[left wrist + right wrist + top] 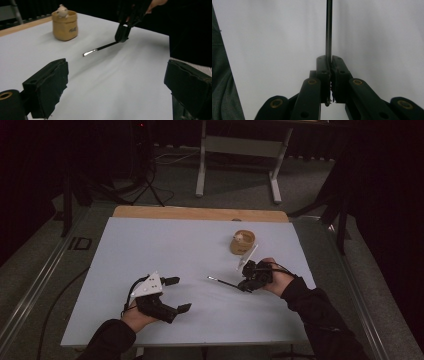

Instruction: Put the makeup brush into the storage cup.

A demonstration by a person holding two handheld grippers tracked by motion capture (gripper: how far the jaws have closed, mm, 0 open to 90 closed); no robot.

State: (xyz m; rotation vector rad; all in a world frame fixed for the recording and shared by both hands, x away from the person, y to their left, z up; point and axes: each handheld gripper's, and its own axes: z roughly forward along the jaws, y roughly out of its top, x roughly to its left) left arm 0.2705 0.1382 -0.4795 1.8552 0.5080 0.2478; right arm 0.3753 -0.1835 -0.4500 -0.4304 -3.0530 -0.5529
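The thin dark rod (101, 49) stuck out level beyond the right gripper (248, 282), whose jaws were clamped on its near end, its pale tip low over the counter (190, 245). The left gripper (175, 294) stood well apart, jaws wide and empty. Judged step: carrying the rod; next likely called for aiming it at the tan pot (242, 241) just beyond those jaws
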